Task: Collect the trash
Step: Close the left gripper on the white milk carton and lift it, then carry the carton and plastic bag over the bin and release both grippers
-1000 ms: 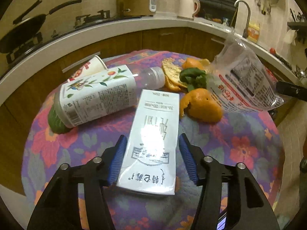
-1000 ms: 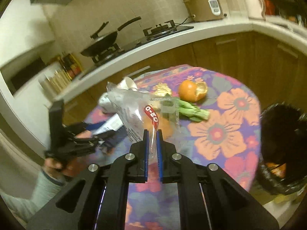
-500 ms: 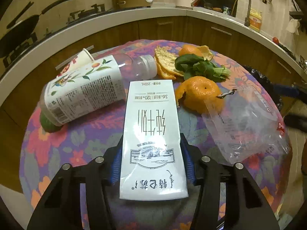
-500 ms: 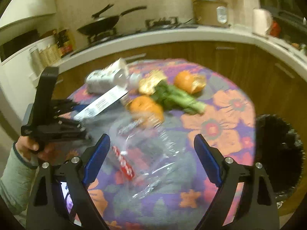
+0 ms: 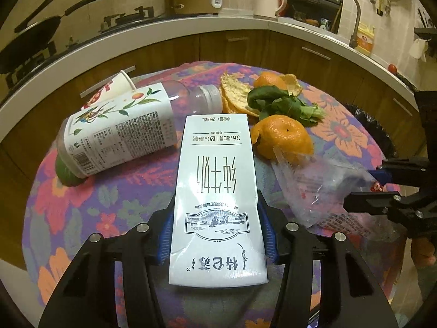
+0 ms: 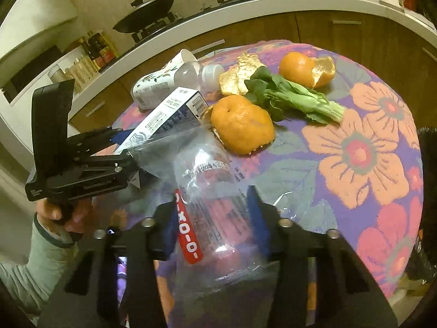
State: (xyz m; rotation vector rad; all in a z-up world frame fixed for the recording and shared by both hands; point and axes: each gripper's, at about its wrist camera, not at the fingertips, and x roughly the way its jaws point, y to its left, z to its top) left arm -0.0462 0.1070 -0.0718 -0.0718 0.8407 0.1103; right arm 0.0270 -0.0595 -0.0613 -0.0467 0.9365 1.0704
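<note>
A white milk carton (image 5: 218, 169) lies lengthwise between the blue pads of my left gripper (image 5: 215, 218), which is shut on its sides. In the right wrist view the same carton (image 6: 169, 114) sticks out of the left gripper (image 6: 123, 142), tilted up off the cloth. A clear plastic bag (image 6: 207, 180) with a red strip lies flat on the table. My right gripper (image 6: 213, 205) straddles the bag, its jaws closing with the bag between them and a gap still showing. From the left wrist view the bag (image 5: 314, 188) reaches into the right gripper (image 5: 363, 186).
On the floral tablecloth (image 5: 109, 199) lie a labelled plastic bottle (image 5: 117, 134), a paper cup (image 5: 114, 87), peeled oranges (image 5: 284, 139) and leafy greens (image 5: 284, 104). A bin with a black liner (image 6: 428, 164) stands past the table's right edge. The kitchen counter curves behind.
The right gripper let go of the hanging bag, which dropped flat onto the table. Its jaws swung wide, then narrowed around the bag. The left gripper closed on the carton.
</note>
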